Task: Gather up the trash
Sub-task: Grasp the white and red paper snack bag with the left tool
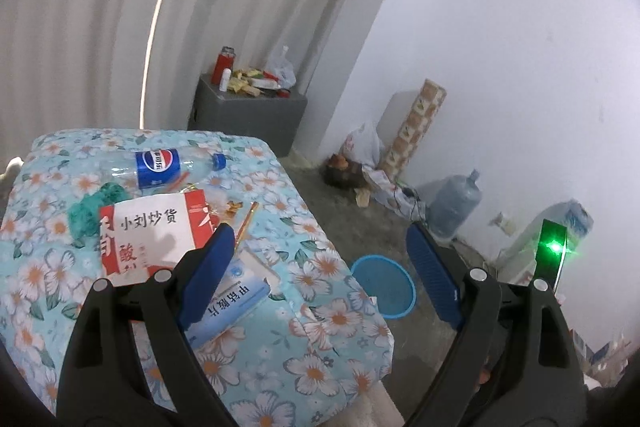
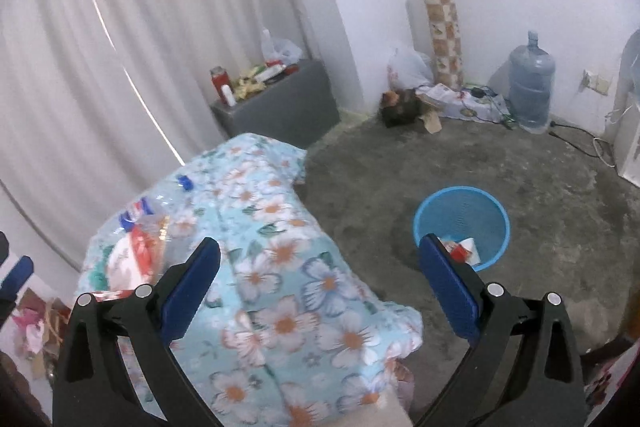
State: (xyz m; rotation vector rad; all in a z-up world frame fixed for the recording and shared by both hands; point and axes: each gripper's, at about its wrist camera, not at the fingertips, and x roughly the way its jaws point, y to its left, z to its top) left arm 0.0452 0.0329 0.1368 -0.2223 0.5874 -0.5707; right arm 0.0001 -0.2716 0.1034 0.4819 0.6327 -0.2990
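On the floral-clothed table lie an empty Pepsi bottle, a red-and-white snack bag, a crumpled green wrapper, a gold strip and a pale blue medicine box. My left gripper hovers open over the table's right edge, nothing between its blue pads. My right gripper is open and empty above the table's corner. A blue mesh bin stands on the floor with red-and-white trash inside; in the left wrist view the bin shows beyond the table.
A grey cabinet cluttered with bottles and packets stands by the white curtain. Bags, a patterned roll, cables and a large water jug line the far wall. Bare concrete floor surrounds the bin. Litter lies on the floor at lower left.
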